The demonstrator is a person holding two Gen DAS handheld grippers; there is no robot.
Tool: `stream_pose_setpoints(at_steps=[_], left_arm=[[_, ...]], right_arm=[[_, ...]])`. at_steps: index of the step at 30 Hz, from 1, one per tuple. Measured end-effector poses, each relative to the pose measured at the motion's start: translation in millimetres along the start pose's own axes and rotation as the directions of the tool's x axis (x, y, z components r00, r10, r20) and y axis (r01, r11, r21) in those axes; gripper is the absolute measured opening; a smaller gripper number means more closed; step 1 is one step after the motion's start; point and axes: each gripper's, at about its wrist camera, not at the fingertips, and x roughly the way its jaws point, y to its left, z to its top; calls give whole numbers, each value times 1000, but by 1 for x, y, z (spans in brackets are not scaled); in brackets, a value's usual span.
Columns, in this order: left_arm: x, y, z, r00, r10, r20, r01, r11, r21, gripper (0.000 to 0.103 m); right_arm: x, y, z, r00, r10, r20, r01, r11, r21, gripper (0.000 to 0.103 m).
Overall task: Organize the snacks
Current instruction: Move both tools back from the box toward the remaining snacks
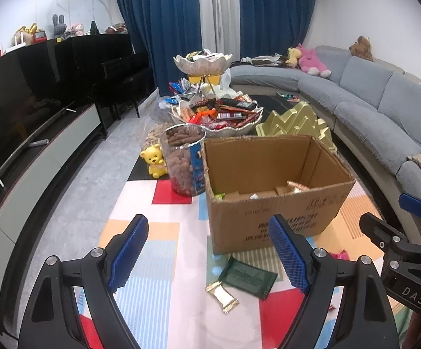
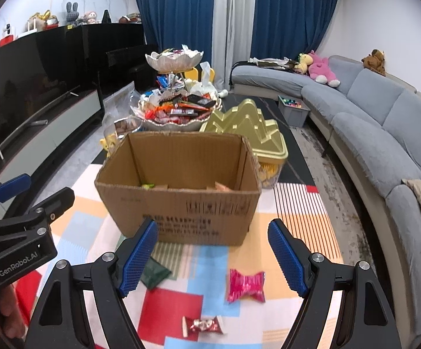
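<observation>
On the colourful mat, in front of the cardboard box [image 2: 178, 192], a few wrapped snacks lie loose. The pink twist-wrapped candy [image 2: 246, 285] lies just ahead of the right hand-held gripper [image 2: 214, 258], a little toward its right finger, and the small red and silver candy [image 2: 203, 325] lies nearer to the camera. On the left side lie the dark green packet [image 1: 246, 276] and, touching its near edge, the gold-wrapped bar [image 1: 222, 293], both ahead of the left hand-held gripper [image 1: 207, 254].

Both hand-held grippers hover above the mat with the jaws spread wide, and nothing is between them.

I judge that these snacks are very light, and their foil or plastic wrappers are thin and slippery. The pink candy is best taken across its thick middle, not at the twisted ends, which would fold and slide out. The green packet is flat and soft; a grip on one edge may only bend it, so a pinch across its narrow width looks safer.

The box is open and already holds some snacks. Behind it stand a jar of brown snacks [image 1: 184, 160] and a tiered silver bowl stand [image 1: 214, 113] full of sweets, and a grey sofa [image 2: 384, 122] curves along the right.
</observation>
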Motion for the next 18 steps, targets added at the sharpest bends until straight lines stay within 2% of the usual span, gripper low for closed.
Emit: stream_pose_setpoints(at_steps=[3,18], left_arm=[[1,-1,-9,1000,24,-10,-24,1000,3,85],[20,5,-50,995,49,-90,-55,996,-69,85]], right_arm=[[-1,0,-7,1000,-5,-6,5,1000,12,79],[2,7,-45,999,-35,-33,36,999,32,79]])
